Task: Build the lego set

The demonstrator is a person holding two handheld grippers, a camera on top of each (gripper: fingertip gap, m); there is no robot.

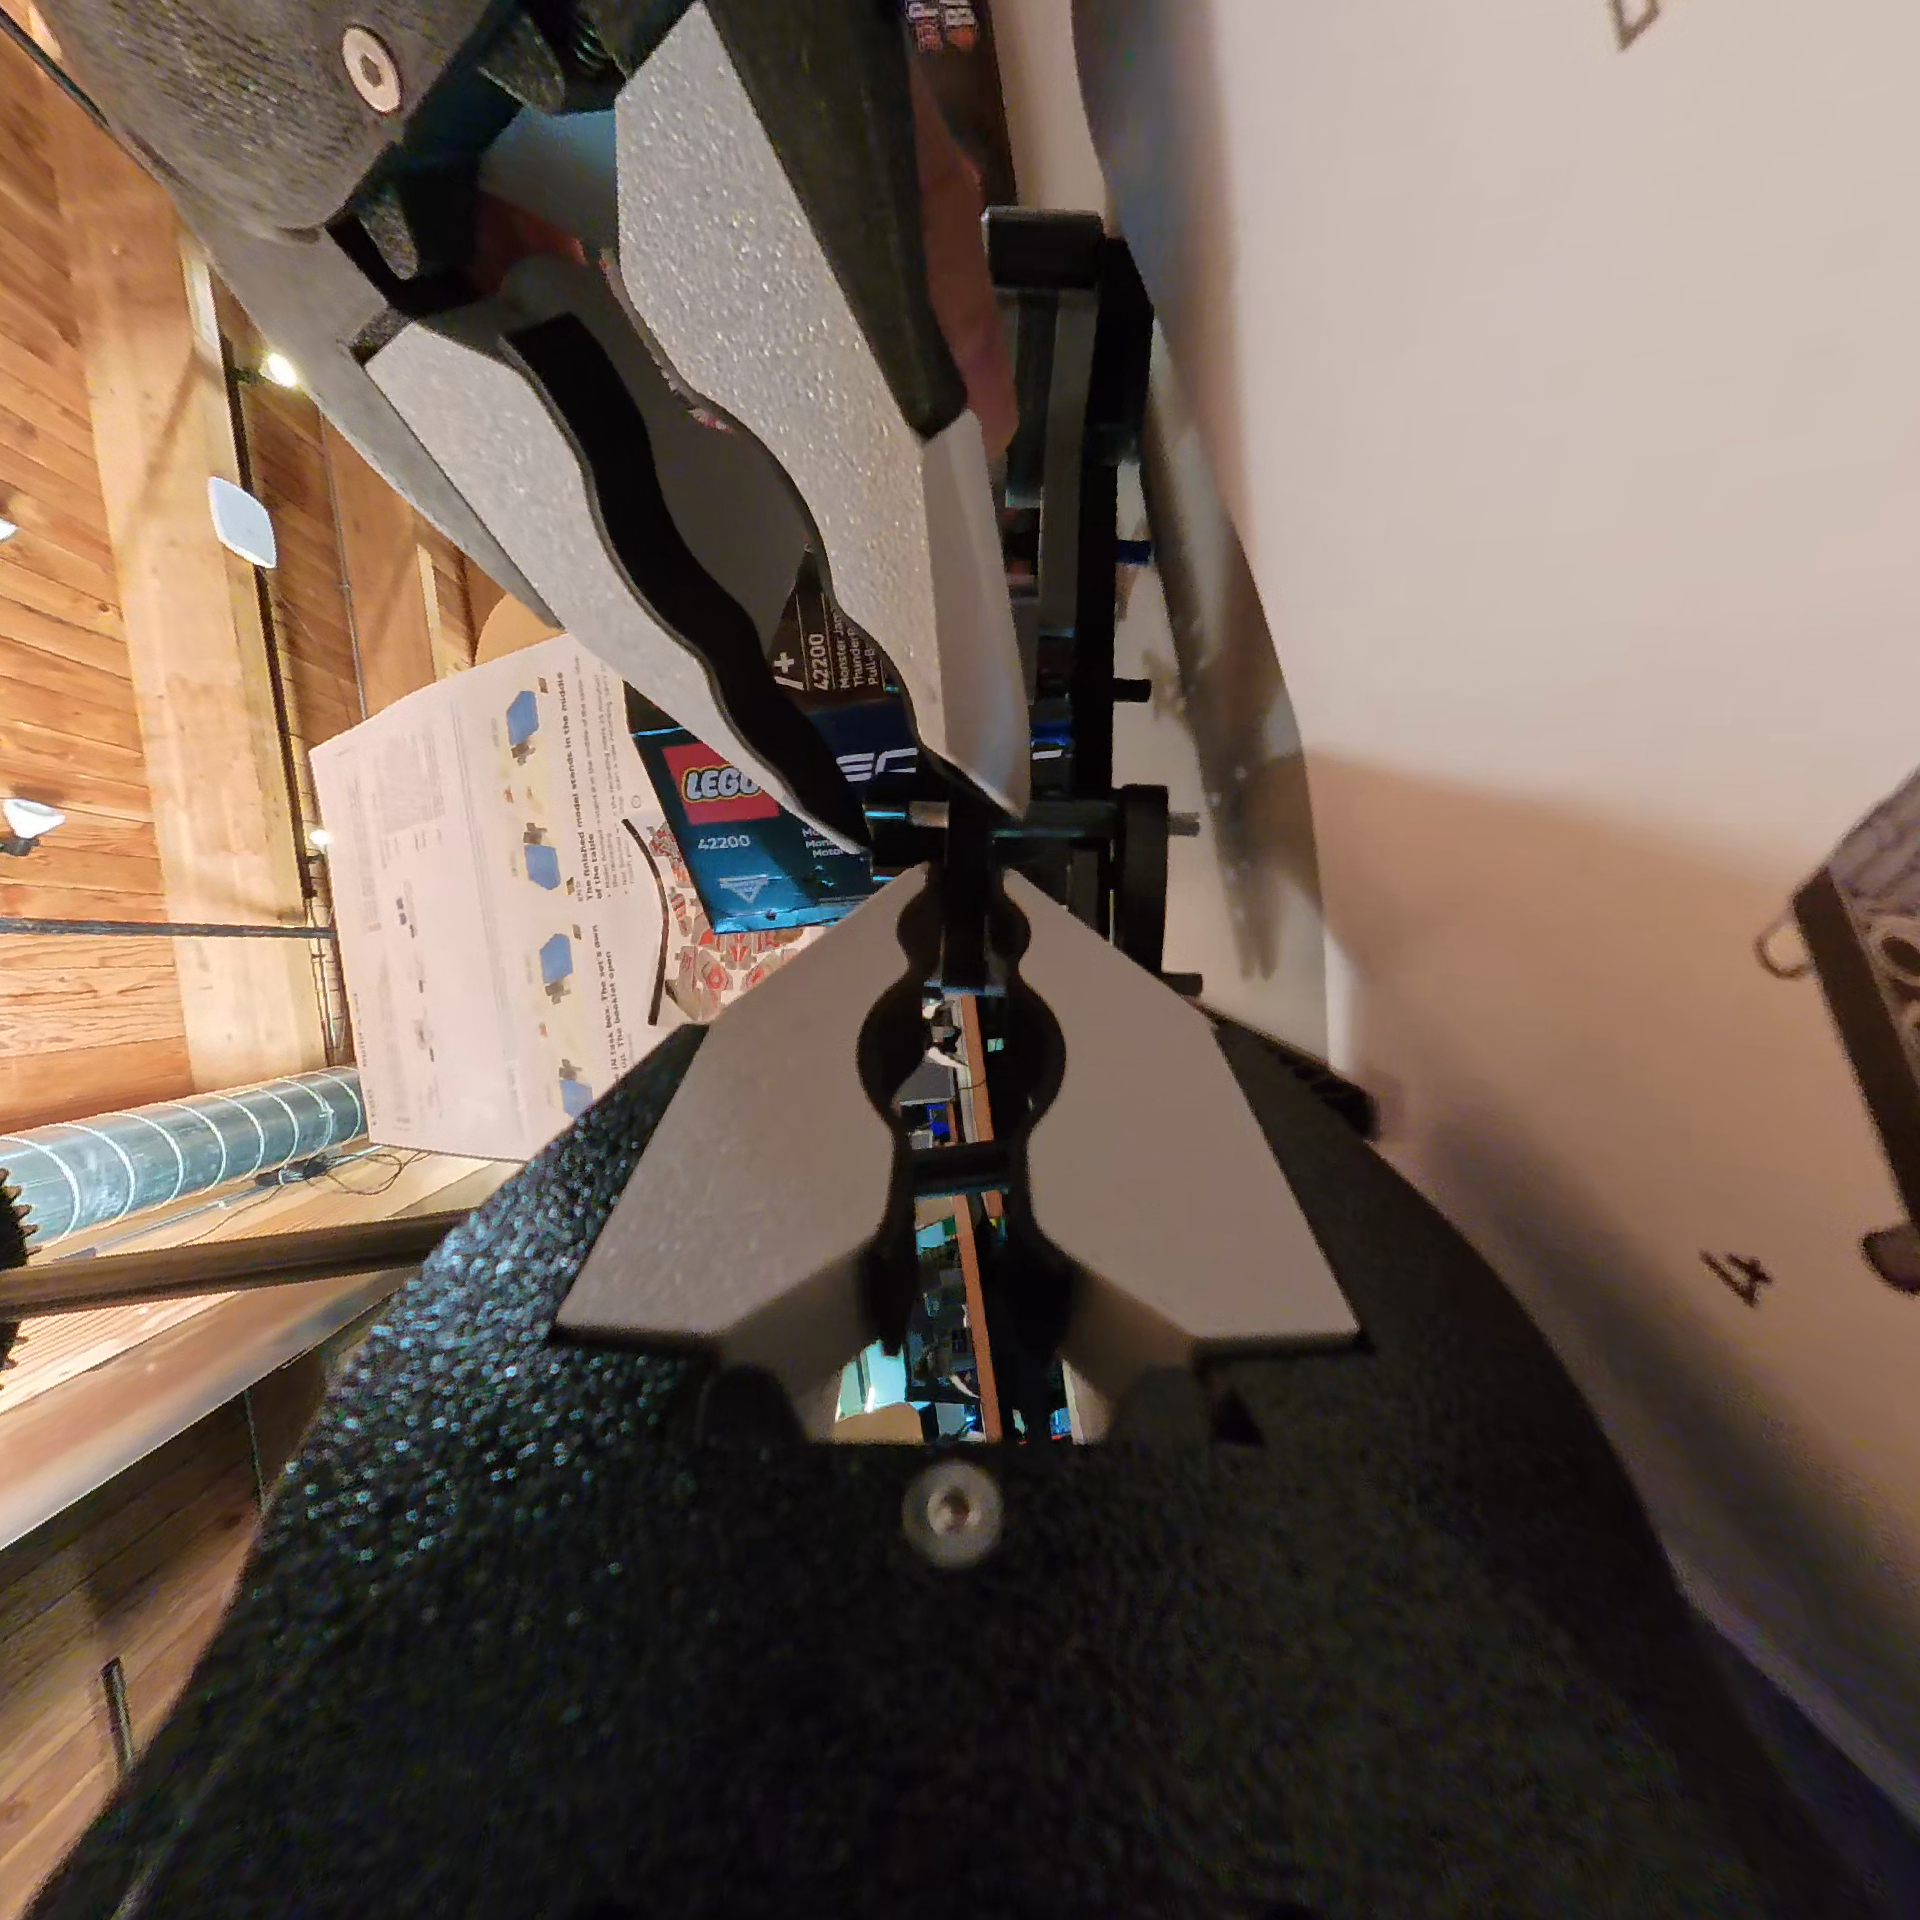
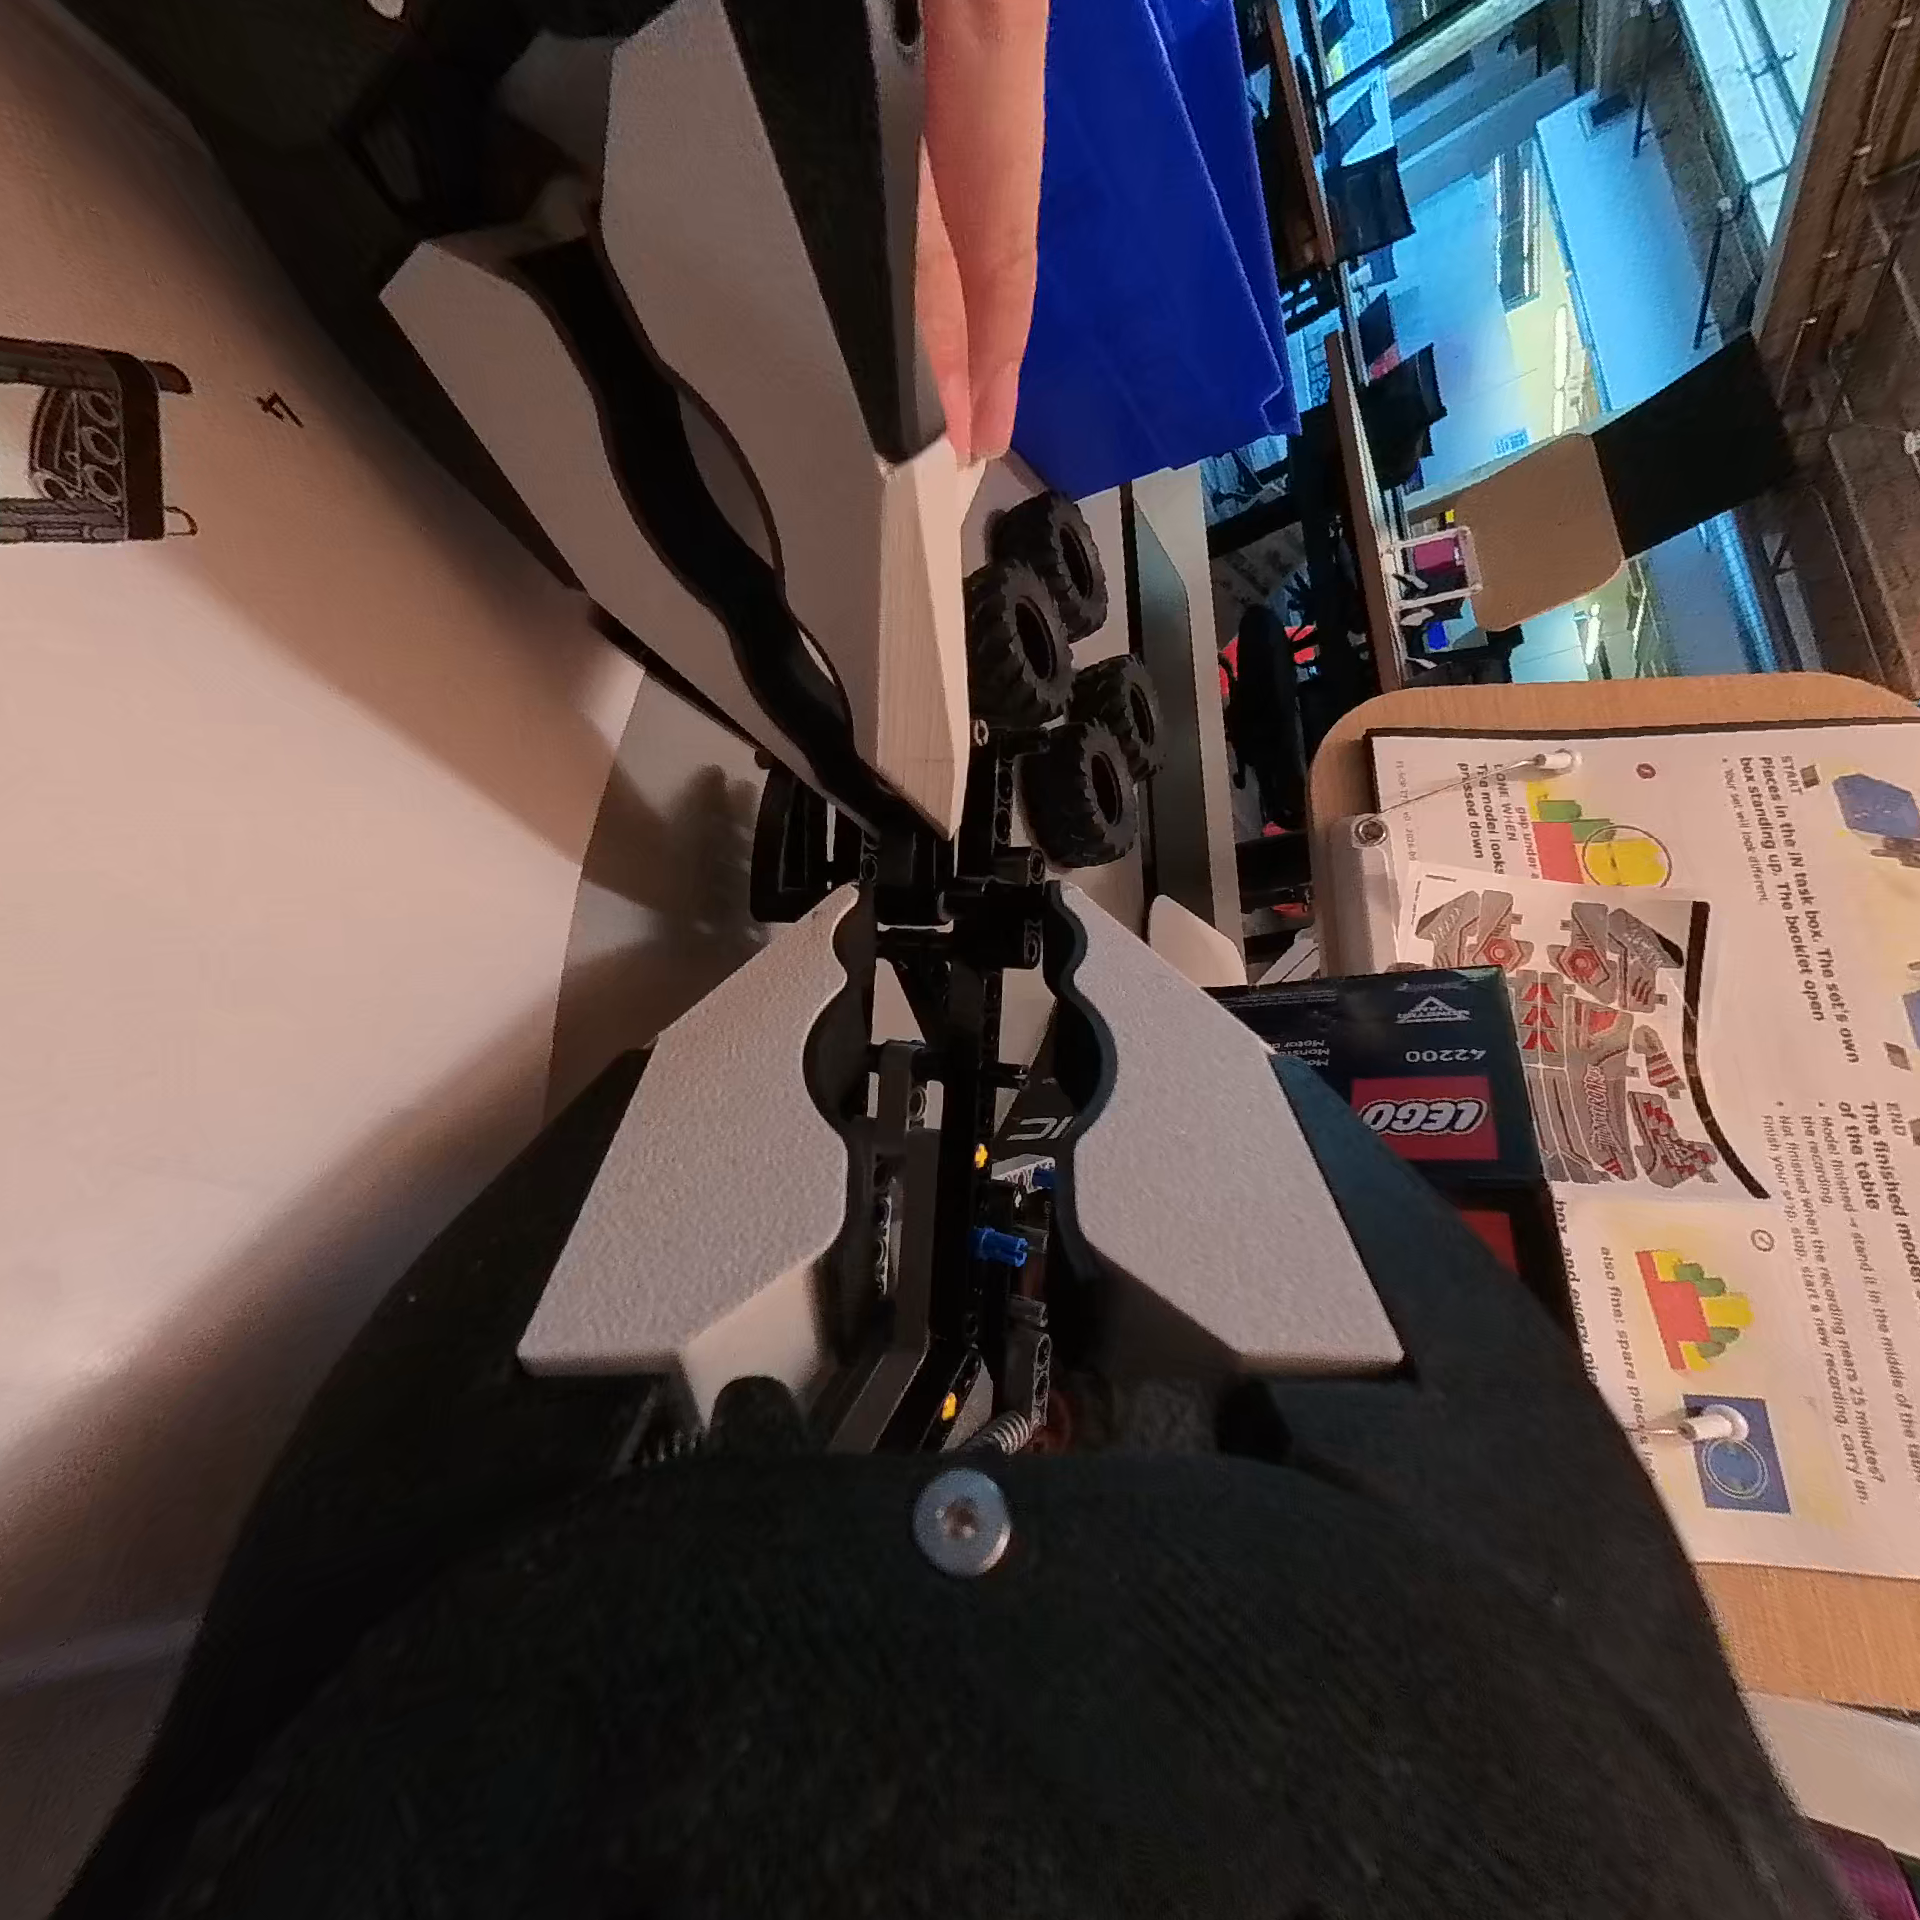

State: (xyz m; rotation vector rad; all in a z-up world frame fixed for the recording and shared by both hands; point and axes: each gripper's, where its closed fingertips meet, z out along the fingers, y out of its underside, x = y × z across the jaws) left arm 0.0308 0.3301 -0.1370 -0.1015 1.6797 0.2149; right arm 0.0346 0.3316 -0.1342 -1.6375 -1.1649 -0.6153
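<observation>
Left gripper (image 1: 966, 883): closed on a black beam of the lego frame (image 1: 1081, 665); the thin part is pinched at the fingertips.
Right gripper (image 2: 961, 894): clamped on the same black frame (image 2: 966, 1091), which runs back between its fingers.
Meeting point: in each view the other gripper's tips come in from above, touching or almost touching the view's own tips; hardly any free room is left there.
Edges: the open instruction booklet (image 1: 1558, 520) is seen close along one side of both grippers.
Left view only: wooden wall, silver duct (image 1: 177, 1143).
Right view only: four black tyres (image 2: 1060, 665) just beyond the tips, a blue bin (image 2: 1143, 260), a sticker sheet (image 2: 1579, 1039).
Both views: the set's box (image 2: 1423, 1081), a printed sheet (image 1: 468, 883).
</observation>
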